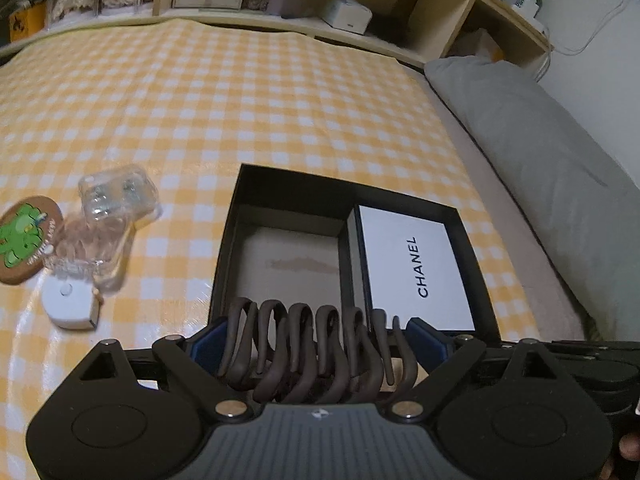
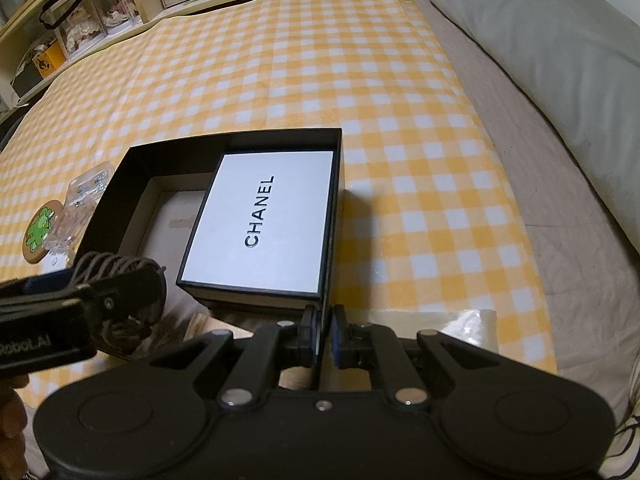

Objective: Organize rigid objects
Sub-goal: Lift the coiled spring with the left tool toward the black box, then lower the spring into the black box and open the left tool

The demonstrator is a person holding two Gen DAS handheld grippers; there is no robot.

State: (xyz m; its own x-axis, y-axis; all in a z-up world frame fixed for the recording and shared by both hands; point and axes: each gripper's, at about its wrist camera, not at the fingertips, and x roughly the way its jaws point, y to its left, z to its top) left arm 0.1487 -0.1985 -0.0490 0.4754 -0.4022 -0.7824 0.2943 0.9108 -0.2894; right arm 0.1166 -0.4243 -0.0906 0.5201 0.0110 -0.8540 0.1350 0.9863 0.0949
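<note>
My left gripper (image 1: 316, 340) is shut on a dark brown claw hair clip (image 1: 312, 344) and holds it over the near edge of the open black box (image 1: 296, 184). The clip also shows in the right wrist view (image 2: 116, 268). A white Chanel box (image 1: 412, 268) lies in the black box's right half; the left half shows bare bottom. My right gripper (image 2: 324, 332) is shut on the black box's near right wall (image 2: 334, 208). The Chanel box (image 2: 264, 220) lies just ahead of it.
Left of the box on the yellow checked cloth (image 1: 240, 92) lie a clear plastic case (image 1: 116, 196), a round green-and-brown coaster (image 1: 24, 240), a clear clip and a white round tape measure (image 1: 70, 304). A grey pillow (image 1: 540, 140) lies right. Shelves (image 1: 320, 0) stand behind.
</note>
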